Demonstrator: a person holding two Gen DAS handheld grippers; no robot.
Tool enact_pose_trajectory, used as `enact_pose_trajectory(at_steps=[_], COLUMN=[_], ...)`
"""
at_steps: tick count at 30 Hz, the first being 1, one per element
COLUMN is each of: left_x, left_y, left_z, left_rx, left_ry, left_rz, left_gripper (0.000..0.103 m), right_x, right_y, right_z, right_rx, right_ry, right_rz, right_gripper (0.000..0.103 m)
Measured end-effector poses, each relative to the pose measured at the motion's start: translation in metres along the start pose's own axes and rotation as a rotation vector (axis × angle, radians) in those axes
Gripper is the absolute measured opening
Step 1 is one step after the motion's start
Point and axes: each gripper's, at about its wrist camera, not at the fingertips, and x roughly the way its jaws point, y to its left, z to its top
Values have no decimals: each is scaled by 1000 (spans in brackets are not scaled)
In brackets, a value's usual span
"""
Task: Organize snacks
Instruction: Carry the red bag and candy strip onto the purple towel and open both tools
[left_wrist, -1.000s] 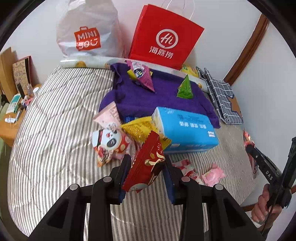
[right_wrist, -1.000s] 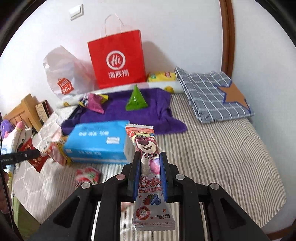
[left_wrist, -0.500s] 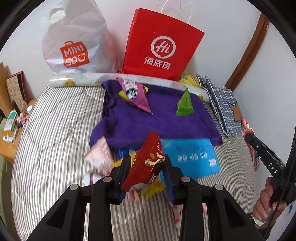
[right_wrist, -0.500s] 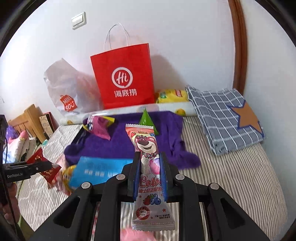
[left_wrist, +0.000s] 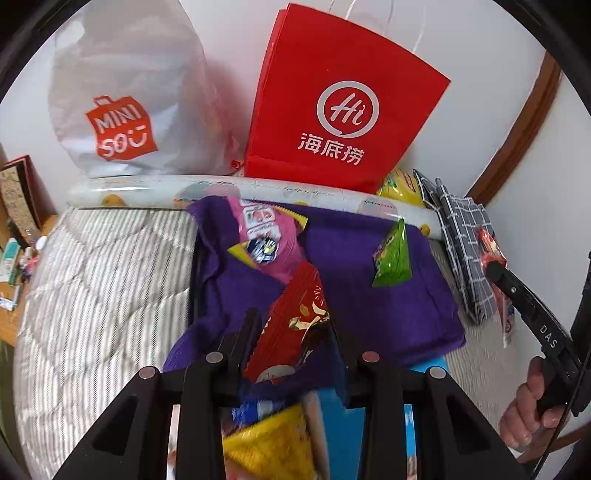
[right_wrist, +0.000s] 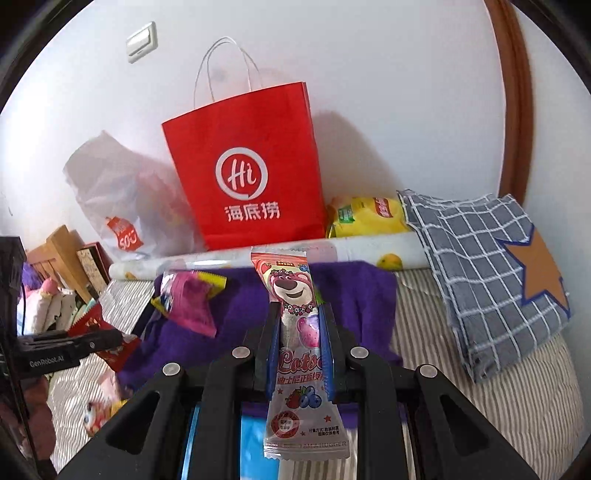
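Observation:
My left gripper (left_wrist: 291, 325) is shut on a red snack packet (left_wrist: 295, 321) and holds it above the purple cloth (left_wrist: 369, 295). My right gripper (right_wrist: 299, 321) is shut on a pink Lotso bear snack packet (right_wrist: 295, 332), also above the purple cloth (right_wrist: 354, 295). On the cloth lie a pink packet (left_wrist: 262, 236) and a green triangular packet (left_wrist: 393, 258). The pink packet also shows in the right wrist view (right_wrist: 192, 299). A red paper bag (left_wrist: 340, 99) and a white Miniso bag (left_wrist: 125, 99) stand at the wall behind.
A blue tissue pack (left_wrist: 332, 424) and a yellow packet (left_wrist: 269, 446) lie under my left gripper. A grey checked cushion (right_wrist: 491, 273) lies at right, a yellow chip bag (right_wrist: 365, 218) beside the red bag (right_wrist: 251, 177). A wooden side table (left_wrist: 14, 258) stands left of the striped bed (left_wrist: 92, 295).
Both grippers moved forward toward the wall with their packets. The purple cloth and the bags are now much closer, and the tissue pack slid beneath the grippers.

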Motion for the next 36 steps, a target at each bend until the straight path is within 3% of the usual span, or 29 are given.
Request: enact_pose_trajectory(at_steps=[8,14,17,28,36], left_x=[41,71,69,68,68], left_y=[12,22,22,7,12], left_z=[7,0,-3,-15,-13], left_rx=[-28,-57,-52,22,-7], left_ry=[16,77,75,58,57], left_rz=[-14,-27,-45,2,1], left_gripper=[32,32,32,30,30], right_x=[47,71,72,88,95], right_y=[-10,-23,-28,-32,-32], right_z=[-1,-18,-23,-36,-41], right_rx=[36,51,65,56,54], right_ry=[12,98,109,143,155], right_rz=[46,39,28,-4,-23], right_gripper=[19,19,19,20,21])
